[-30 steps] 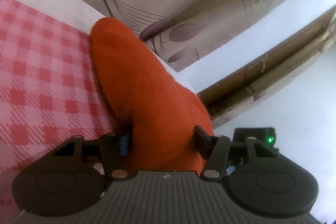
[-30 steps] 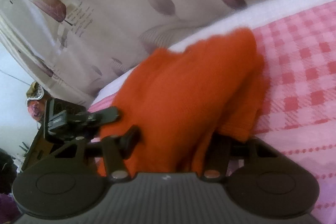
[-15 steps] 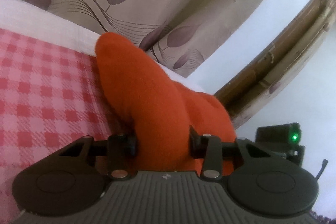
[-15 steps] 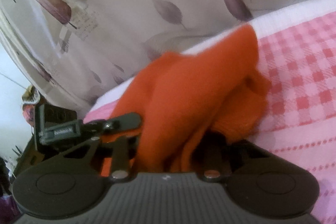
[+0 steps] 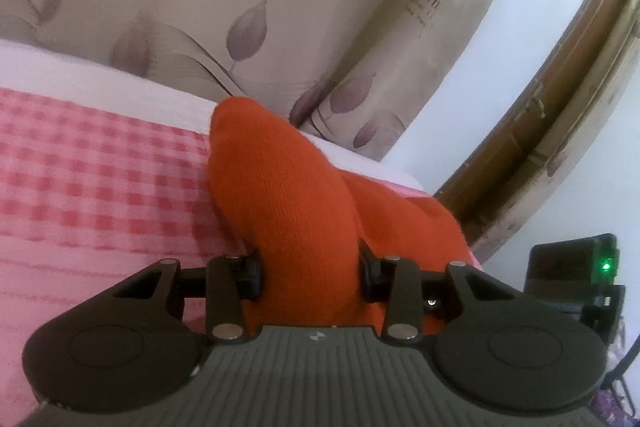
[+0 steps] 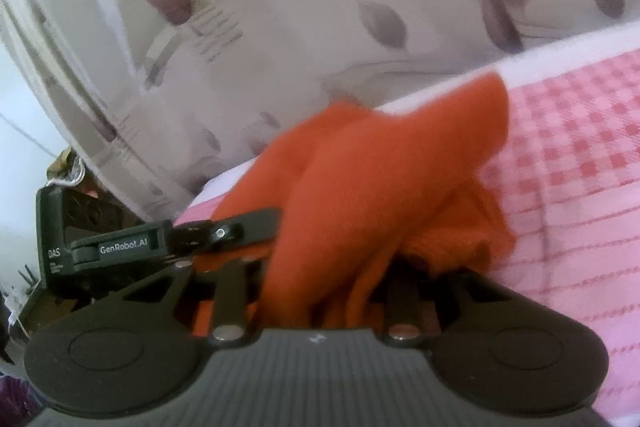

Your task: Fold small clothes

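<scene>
An orange knitted garment (image 5: 288, 195) lies bunched on a pink checked bedsheet (image 5: 88, 179). My left gripper (image 5: 310, 269) is shut on a thick fold of it, with cloth bulging forward between the fingers. In the right wrist view the same orange garment (image 6: 384, 171) drapes over my right gripper (image 6: 324, 291), which is shut on it; its fingertips are hidden by cloth. The left gripper's body (image 6: 120, 247) shows at the left of the right wrist view, touching the garment's far side.
A beige curtain with purple leaves (image 5: 200, 7) hangs right behind the bed's white edge (image 5: 100, 87). A wooden door frame (image 5: 560, 99) stands to the right. The checked sheet (image 6: 580, 167) extends to the right of the garment.
Both grippers have tilted and lifted with the garment, so more curtain shows and the bed sits lower in view. The left jaws have closed tighter on the fold.
</scene>
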Demonstrator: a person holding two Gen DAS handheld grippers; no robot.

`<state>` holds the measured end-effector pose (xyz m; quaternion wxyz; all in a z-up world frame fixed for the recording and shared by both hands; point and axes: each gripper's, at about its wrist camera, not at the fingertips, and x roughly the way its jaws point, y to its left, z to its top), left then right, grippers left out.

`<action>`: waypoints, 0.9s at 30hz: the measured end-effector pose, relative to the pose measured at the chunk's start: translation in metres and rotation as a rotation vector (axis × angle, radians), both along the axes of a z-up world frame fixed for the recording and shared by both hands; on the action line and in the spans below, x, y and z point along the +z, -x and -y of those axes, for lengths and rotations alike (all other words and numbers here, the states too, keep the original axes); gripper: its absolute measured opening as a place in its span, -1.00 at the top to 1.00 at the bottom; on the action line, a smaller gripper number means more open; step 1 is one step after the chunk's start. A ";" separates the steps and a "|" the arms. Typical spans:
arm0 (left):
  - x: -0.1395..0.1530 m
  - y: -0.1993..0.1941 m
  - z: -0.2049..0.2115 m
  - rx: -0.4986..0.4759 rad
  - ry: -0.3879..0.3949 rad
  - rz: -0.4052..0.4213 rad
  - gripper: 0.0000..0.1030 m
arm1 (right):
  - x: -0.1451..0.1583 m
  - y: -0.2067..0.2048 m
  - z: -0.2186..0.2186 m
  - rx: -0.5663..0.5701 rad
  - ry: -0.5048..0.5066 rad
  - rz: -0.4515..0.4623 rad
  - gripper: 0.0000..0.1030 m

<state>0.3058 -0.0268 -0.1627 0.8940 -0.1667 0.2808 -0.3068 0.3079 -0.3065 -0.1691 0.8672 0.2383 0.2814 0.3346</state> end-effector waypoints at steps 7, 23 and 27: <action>0.023 0.055 -0.021 0.048 -0.074 0.062 0.21 | 0.018 0.040 -0.031 0.023 0.008 0.027 0.38; 0.025 0.145 -0.063 0.118 -0.132 0.112 0.21 | 0.016 0.125 -0.078 0.045 -0.008 0.045 0.38; 0.023 0.159 -0.074 0.138 -0.133 0.114 0.21 | 0.015 0.138 -0.090 0.058 0.003 0.050 0.38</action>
